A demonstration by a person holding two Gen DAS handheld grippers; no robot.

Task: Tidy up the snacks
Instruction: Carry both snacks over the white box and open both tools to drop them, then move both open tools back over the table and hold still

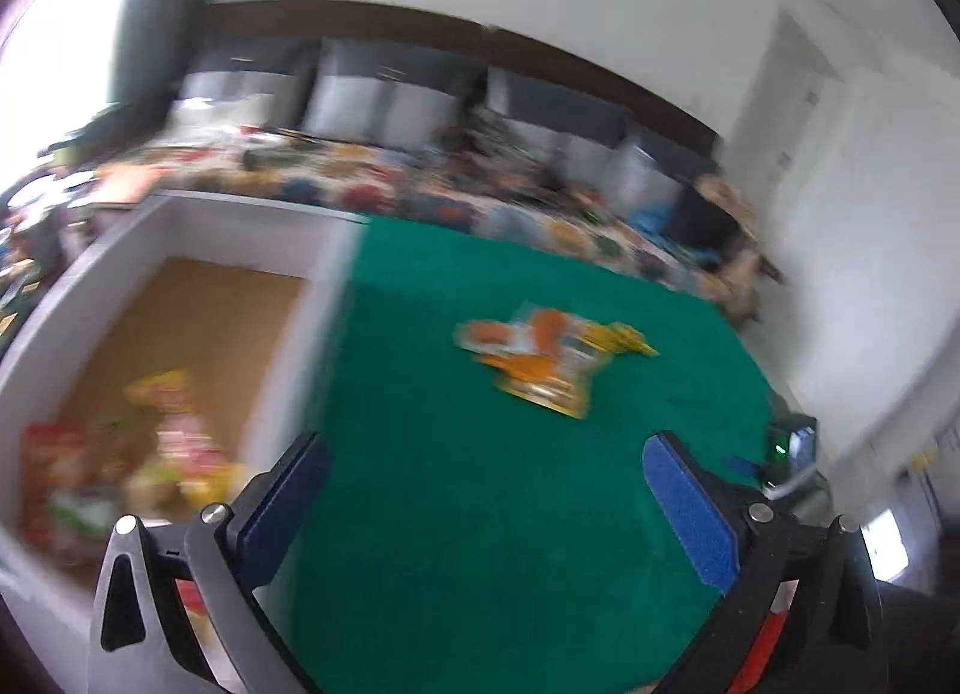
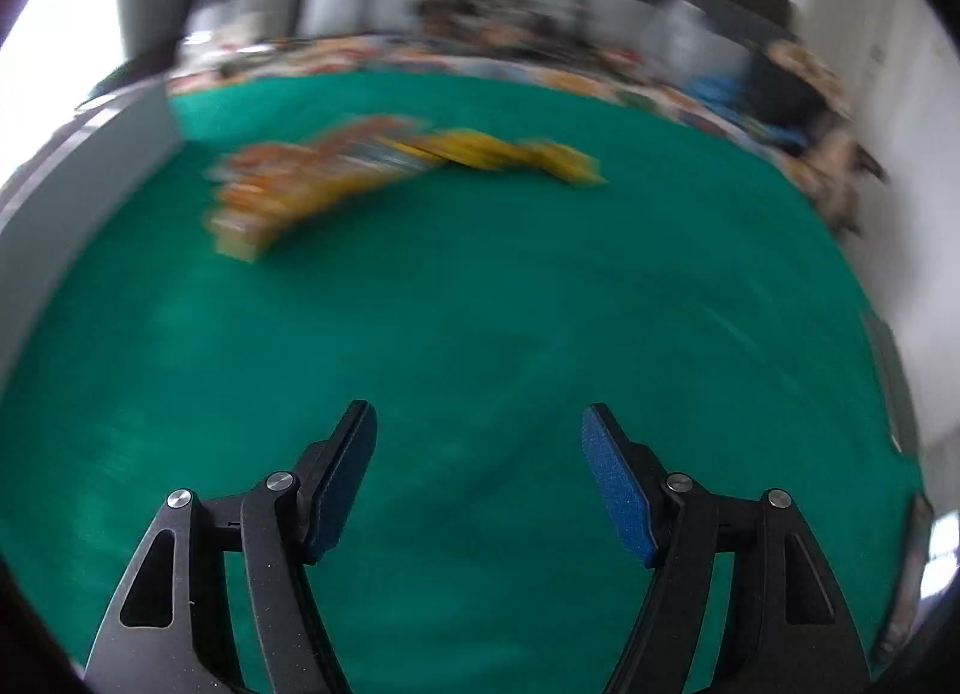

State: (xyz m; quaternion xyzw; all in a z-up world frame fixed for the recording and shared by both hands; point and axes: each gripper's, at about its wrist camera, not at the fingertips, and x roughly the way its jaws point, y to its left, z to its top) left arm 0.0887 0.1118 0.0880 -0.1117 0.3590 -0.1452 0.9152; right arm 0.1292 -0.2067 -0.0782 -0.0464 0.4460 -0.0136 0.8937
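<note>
- The left gripper (image 1: 486, 448) sat nearest the lens, its blue-padded fingers (image 1: 690, 508) spread wide with nothing between them; it hung above the green mat (image 1: 456, 514), right beside the wall of the white box (image 1: 300, 346).
- The right gripper (image 2: 479, 424) was likewise released and empty; only bare green mat (image 2: 480, 322) showed between its fingers (image 2: 618, 490).
- A loose heap of orange and yellow snack packets (image 1: 552, 361) lay on the mat, well ahead of both grippers (image 2: 360, 171); blur hid their labels.
- More snack bags (image 1: 126, 466), red, yellow and green, lay inside the box, piled at its near end on the brown floor.
- A cluttered patterned surface (image 1: 420, 190) ran behind the mat; its details were too smeared to tell.
</note>
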